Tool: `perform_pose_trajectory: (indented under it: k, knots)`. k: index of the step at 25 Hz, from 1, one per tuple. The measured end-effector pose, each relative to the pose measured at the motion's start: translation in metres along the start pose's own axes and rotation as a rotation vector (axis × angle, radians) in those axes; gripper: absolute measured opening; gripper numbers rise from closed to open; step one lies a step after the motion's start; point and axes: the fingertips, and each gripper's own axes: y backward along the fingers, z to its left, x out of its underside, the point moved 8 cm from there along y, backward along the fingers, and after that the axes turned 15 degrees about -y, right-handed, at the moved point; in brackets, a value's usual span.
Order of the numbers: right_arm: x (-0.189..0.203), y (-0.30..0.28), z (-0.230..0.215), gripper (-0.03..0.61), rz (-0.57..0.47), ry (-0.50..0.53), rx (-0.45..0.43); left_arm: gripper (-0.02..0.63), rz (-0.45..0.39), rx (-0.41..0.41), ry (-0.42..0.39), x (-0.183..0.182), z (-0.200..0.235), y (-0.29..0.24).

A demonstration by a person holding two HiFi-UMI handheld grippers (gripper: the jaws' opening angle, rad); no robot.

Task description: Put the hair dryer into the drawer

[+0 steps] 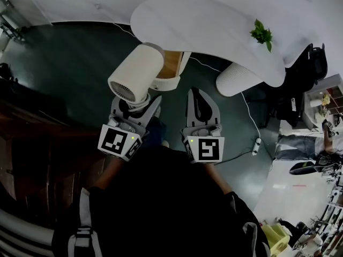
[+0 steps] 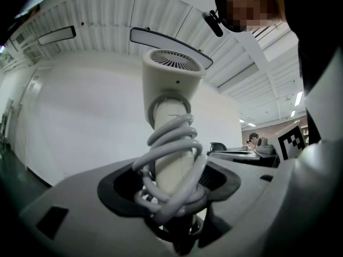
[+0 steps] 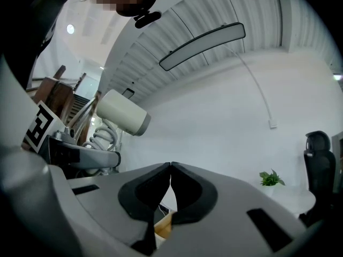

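A cream hair dryer [image 1: 137, 75] with a grey coiled cord wound round its handle stands upright in my left gripper [image 1: 137, 104], which is shut on the handle. In the left gripper view the handle and cord [image 2: 170, 165] fill the gap between the jaws of the left gripper [image 2: 172, 194], and the dryer's vented head [image 2: 172, 64] rises above them. Just ahead, an open drawer [image 1: 169, 68] with a wooden inside sticks out under the white table [image 1: 209, 28]. My right gripper [image 1: 198, 92] hovers beside it, shut and empty. Its jaws meet in the right gripper view [image 3: 170, 167], with the dryer [image 3: 122, 112] off to the left.
A small green plant [image 1: 261, 34] stands on the table's right end, above a ribbed white cylinder leg [image 1: 236, 79]. A white cable runs across the dark floor to a power strip [image 1: 256, 145]. A black chair [image 1: 316, 60] and shelves stand at the right.
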Motion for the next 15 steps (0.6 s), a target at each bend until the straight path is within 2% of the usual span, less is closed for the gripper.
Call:
perform_pose_trajectory:
  k: [9,15]
  knots:
    - [0.01,-0.073,-0.025,0.023,0.026,0.017,0.041,0.287,0.019,0.032,-0.006,0.025,0.054,-0.06]
    - [0.016,-0.137,-0.047,0.023,0.051,0.043,0.045,0.287,0.053,0.05,0.027,0.049,0.095,-0.118]
